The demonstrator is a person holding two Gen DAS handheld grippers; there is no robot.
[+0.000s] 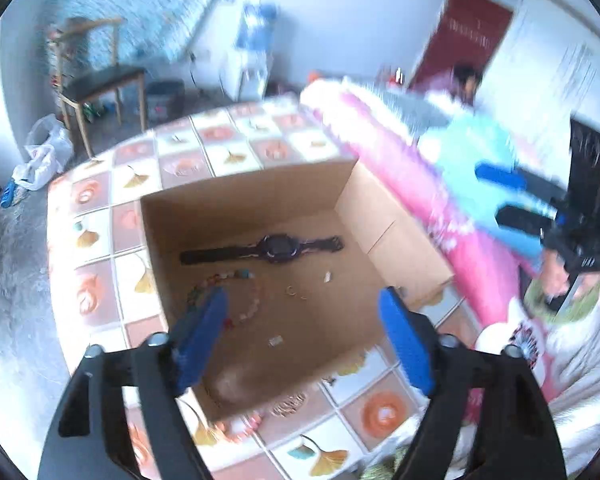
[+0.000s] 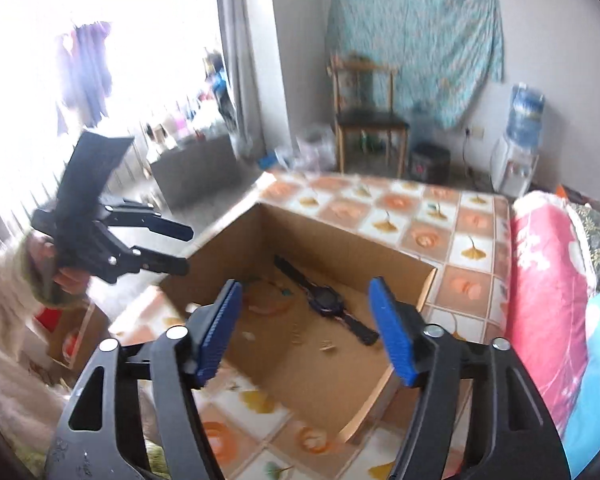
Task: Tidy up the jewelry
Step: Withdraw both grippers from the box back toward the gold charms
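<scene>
Brown corrugated cardboard forms the open box [image 1: 380, 216] that sits on a table covered by a glossy checked cloth [image 1: 228, 156] printed with orange blossoms and yellow ginkgo leaves. On the box floor lie a black digital wristwatch with its strap stretched flat [image 1: 278, 247], a loop of pastel bead bracelet [image 1: 236, 296] just beside it, and a few small metal pieces [image 1: 296, 292] scattered apart from both. More beads and a coil of thin rings [image 1: 288, 402] rest on the cloth just outside the box's near wall.

The left gripper [image 1: 304, 336] hangs above the box with its blue pads [image 1: 202, 340] spread wide and nothing between them. The right gripper [image 2: 306, 330] likewise hangs over the box's near corner, jaws wide and empty; its view also catches the left tool in a hand [image 2: 66, 276], raised clear of the box rim.

A rolled pink floral quilt [image 2: 540, 288] presses against one table edge. The far side opens onto grey floor with a wooden chair with a dark seat [image 2: 370, 120], a water dispenser [image 2: 518, 148] and a teal cloth hung on the white wall [image 2: 416, 44].
</scene>
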